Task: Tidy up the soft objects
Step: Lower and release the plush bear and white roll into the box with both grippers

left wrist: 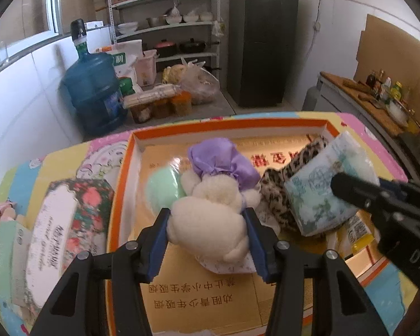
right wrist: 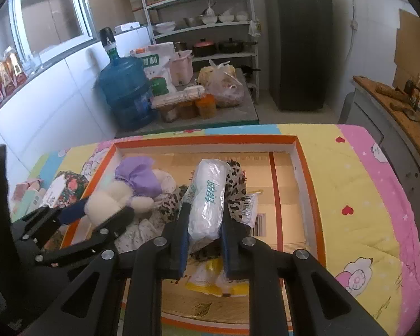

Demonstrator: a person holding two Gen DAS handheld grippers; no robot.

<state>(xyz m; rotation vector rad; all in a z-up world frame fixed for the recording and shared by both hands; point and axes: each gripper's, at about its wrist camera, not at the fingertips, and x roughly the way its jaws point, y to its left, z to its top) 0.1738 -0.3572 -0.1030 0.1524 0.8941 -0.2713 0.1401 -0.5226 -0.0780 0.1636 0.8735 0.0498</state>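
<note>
A fluffy cream plush toy with a purple cloth head is pinched between the blue-padded jaws of the left gripper above a shallow orange-rimmed cardboard tray. A clear plastic-wrapped tissue pack is clamped by the right gripper over a leopard-print cloth.
</note>
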